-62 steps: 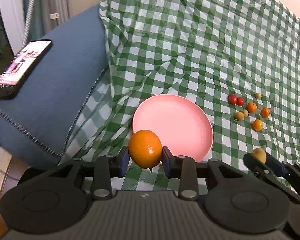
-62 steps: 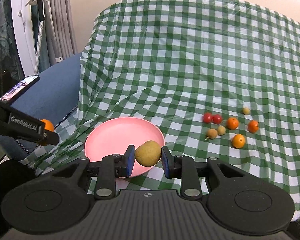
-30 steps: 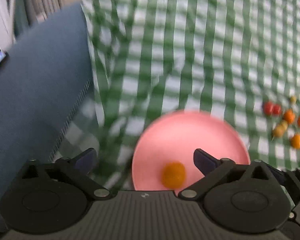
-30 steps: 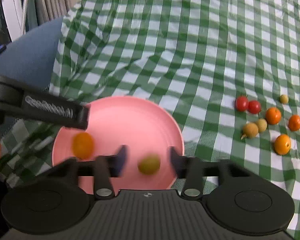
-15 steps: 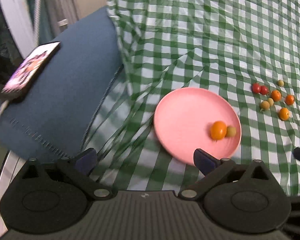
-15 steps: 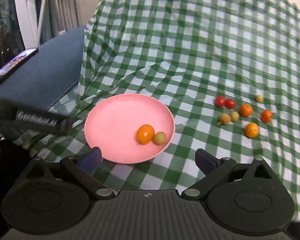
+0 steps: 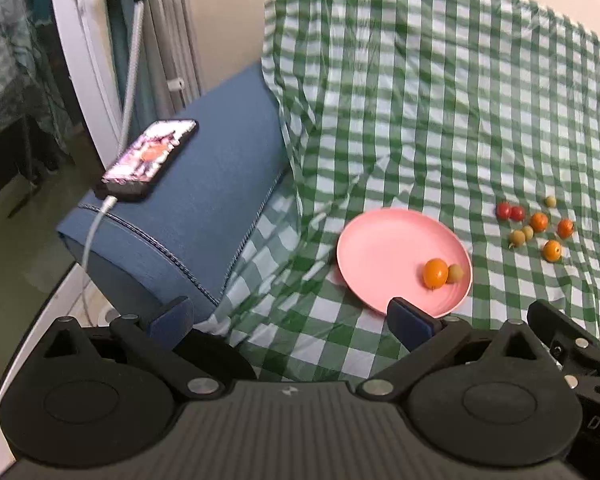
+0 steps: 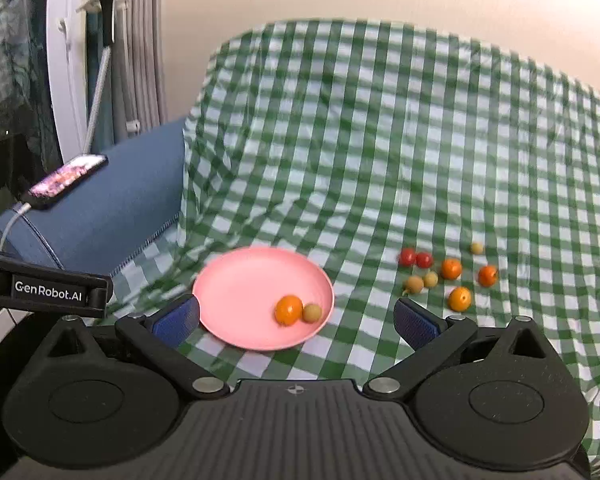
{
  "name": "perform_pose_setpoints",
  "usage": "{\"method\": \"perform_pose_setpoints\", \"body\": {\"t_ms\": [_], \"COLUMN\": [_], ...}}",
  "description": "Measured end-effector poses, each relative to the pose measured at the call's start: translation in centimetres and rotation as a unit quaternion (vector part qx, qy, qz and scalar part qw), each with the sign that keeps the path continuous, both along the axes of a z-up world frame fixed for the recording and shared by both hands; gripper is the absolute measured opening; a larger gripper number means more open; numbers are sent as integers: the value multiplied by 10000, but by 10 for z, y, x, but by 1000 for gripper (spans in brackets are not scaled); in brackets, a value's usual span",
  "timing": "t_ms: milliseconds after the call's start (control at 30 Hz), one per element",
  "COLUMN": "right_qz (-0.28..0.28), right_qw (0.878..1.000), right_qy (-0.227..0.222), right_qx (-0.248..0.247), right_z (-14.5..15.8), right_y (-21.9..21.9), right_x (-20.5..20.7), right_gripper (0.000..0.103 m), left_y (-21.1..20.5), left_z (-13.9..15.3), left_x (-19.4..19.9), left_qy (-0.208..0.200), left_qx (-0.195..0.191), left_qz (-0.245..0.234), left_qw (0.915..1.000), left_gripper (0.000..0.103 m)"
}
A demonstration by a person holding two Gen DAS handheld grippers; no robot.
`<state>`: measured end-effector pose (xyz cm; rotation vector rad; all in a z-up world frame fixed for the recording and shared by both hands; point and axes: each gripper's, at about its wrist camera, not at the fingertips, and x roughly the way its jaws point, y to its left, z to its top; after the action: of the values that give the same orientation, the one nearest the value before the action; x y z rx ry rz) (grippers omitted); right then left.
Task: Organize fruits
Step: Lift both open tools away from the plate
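both grippers gape empty, the right gripper [image 8: 296,316] having just been opening; loose fruits [image 8: 446,274] lie on cloth ahead to its right, nearer it than the left gripper [image 7: 290,316]; pink plate [image 8: 236,280] holds two.

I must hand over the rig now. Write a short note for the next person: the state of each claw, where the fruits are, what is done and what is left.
Left claw: open, empty.
Right claw: open, empty; its jaws have just been opening.
Pink plate: on the checked cloth, holding an orange fruit touching a small greenish fruit.
Done: these two fruits are on the plate.
Left: eight small fruits on the cloth right of the plate: two red, three orange, three yellowish.
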<state>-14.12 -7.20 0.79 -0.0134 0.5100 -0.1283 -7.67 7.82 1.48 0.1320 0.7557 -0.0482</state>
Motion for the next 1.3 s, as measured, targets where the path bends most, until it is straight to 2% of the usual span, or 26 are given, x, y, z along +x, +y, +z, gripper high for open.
{"method": "perform_pose_setpoints", "body": {"t_ms": [300, 600, 1300], "right_qz": [-15, 8, 35], "right_qw": [9996, 9993, 9999], "right_qy": [-271, -363, -80], "right_qx": [-51, -123, 110], "right_z": [11, 14, 2], "right_y": [5, 6, 0], "right_x": [-23, -28, -17], "right_gripper": [102, 102, 102], "left_y": [3, 3, 3], "left_z": [11, 13, -3], "left_x": [-20, -25, -16], "left_qy": [-172, -252, 61], "left_qx": [-62, -29, 45], "left_qz": [-30, -35, -49], "left_qw": [9998, 9997, 10000], "left_gripper": [103, 103, 103]}}
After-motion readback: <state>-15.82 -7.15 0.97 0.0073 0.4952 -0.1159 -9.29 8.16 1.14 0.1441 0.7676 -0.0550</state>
